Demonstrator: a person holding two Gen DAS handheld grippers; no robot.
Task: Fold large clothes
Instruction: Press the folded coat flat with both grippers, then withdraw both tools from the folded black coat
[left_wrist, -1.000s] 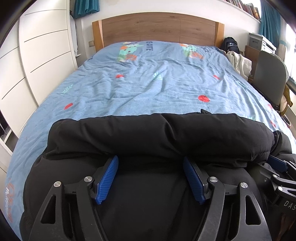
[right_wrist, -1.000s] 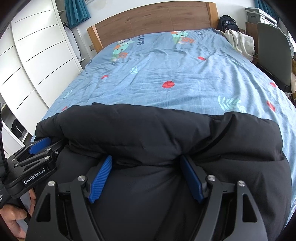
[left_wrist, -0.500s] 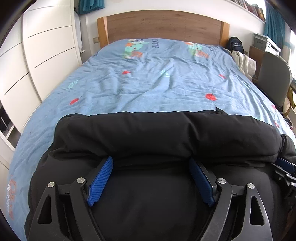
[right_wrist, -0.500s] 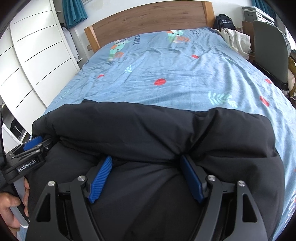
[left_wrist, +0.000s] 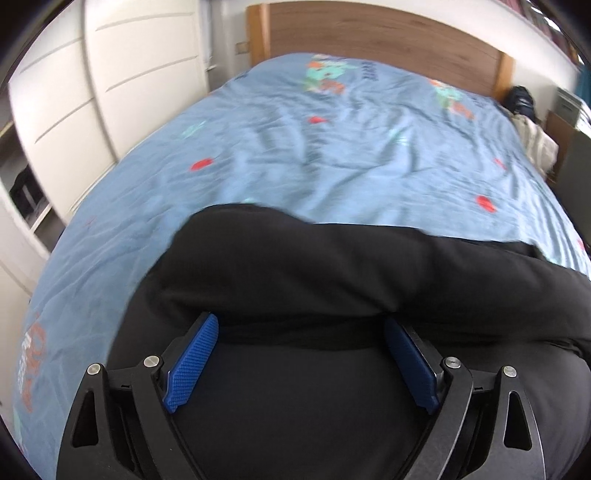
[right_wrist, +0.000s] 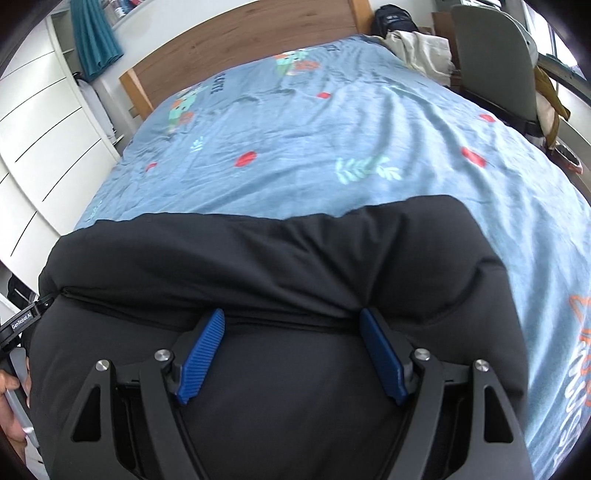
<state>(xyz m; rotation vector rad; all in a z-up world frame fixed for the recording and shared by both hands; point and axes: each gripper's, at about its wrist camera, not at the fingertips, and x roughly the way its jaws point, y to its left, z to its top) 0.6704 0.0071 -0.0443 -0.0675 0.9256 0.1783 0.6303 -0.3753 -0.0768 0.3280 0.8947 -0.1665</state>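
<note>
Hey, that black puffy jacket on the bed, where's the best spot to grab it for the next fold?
Probably the black jacket's thick folded roll, approached from the near side, both open grippers already facing it. The seam under the roll gives their fingers an edge.

Both wrist views sit close over the puffy black padded coat (left_wrist: 332, 280) (right_wrist: 258, 266), facing the brown wooden headboard (left_wrist: 369, 40) (right_wrist: 240, 48) across the shared blue patterned bedspread (left_wrist: 332, 155) (right_wrist: 332, 147).
</note>
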